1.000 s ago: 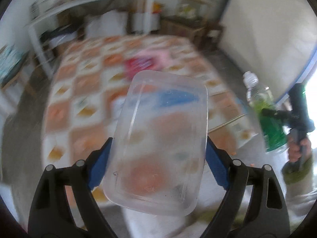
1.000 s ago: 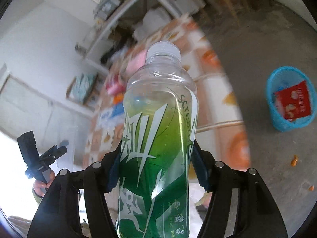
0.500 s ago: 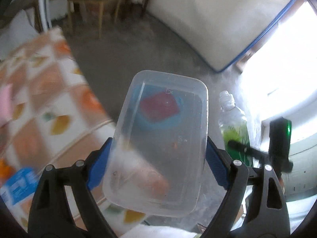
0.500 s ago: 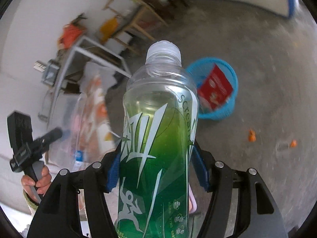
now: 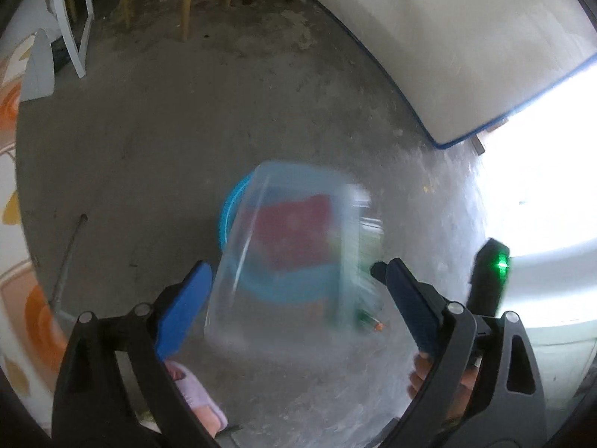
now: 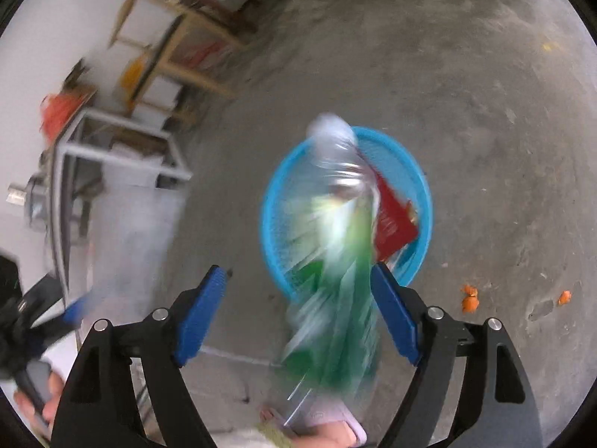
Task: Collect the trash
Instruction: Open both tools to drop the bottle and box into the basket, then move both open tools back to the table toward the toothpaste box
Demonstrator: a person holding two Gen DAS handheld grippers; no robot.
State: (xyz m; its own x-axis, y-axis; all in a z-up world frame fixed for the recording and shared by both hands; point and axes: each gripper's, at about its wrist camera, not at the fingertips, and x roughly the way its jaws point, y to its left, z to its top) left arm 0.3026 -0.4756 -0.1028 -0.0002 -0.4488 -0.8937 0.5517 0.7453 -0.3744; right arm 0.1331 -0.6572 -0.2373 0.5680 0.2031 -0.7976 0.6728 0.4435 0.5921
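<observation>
Rough concrete floor (image 6: 466,119), round blue mesh basket (image 6: 423,201)

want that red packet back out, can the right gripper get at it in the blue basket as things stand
Probably not yet. The right gripper is opening, but the green bottle sits blurred between its jaws, right over the blue basket and red packet.

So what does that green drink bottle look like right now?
The clear plastic bottle with the green label is badly blurred. It has a pale cap end pointing away toward the round blue mesh basket on the grey floor, and green liquid or label fills its lower half. It sits between the blue-padded fingers of the right gripper, whose jaws are opening. The left pad is clearly off it; contact on the right is unclear.
</observation>
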